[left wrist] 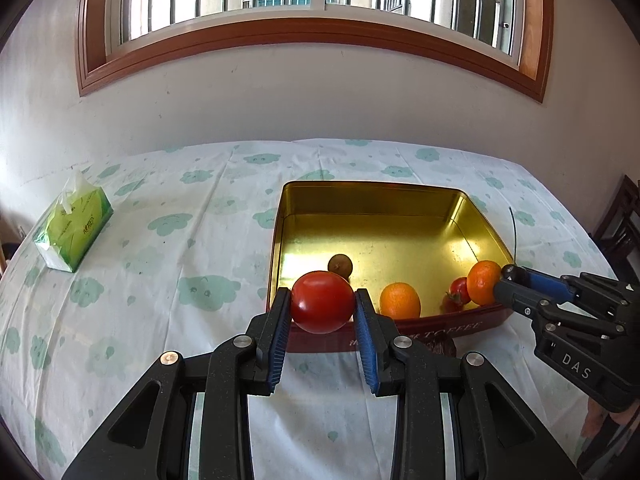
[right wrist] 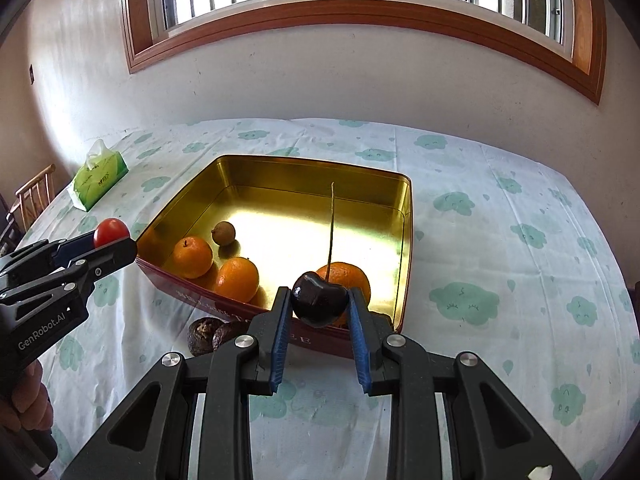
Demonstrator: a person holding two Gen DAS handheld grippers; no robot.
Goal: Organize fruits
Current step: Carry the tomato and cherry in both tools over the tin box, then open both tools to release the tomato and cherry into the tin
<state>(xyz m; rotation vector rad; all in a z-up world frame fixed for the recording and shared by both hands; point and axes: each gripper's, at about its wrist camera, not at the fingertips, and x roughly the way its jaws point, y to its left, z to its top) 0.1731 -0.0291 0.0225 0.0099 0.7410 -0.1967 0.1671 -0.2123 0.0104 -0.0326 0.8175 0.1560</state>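
**Desk:** What do you have, biggest thing first?

**Me:** The table [left wrist: 160, 280] under a white cloth printed with green clouds fills both of my views. On it sits a square tin [left wrist: 360, 200], gold inside and dark red outside, with lettering on its near wall.

**Desk:** And your tongs?

**Me:** My left tongs [left wrist: 322, 304] are clamped on a red tomato [left wrist: 322, 302], held just above the tin's near left corner. From the right camera I see them [right wrist: 116, 240] at the left edge, the tomato [right wrist: 111, 231] poking out between the fingers. My right tongs [right wrist: 319, 306] are gripping a dark cherry [right wrist: 319, 304] by its body, the long stem [right wrist: 330, 232] standing nearly upright, over the tin's near right corner. The left camera shows them [left wrist: 505, 284] side-on, the cherry itself hidden, so I judge the grip from the right view.

**Desk:** What is inside the tin?

**Me:** 3 oranges along the near wall: 1 at the left [right wrist: 192, 257], 1 beside it [right wrist: 237, 279], 1 partly behind the cherry [right wrist: 352, 276]. The left camera shows only 2 of them. A small brown round fruit [right wrist: 223, 233] lies a little farther in. The left camera also shows a small red fruit [left wrist: 460, 291] with a green top, between 2 oranges.

**Desk:** Anything outside?

**Me:** A green tissue pack [left wrist: 74, 228] at the far left, well apart from the tin. 2 wrinkled brown lumps [right wrist: 216, 334] on the cloth, just beside the near wall; I cannot tell what they are.
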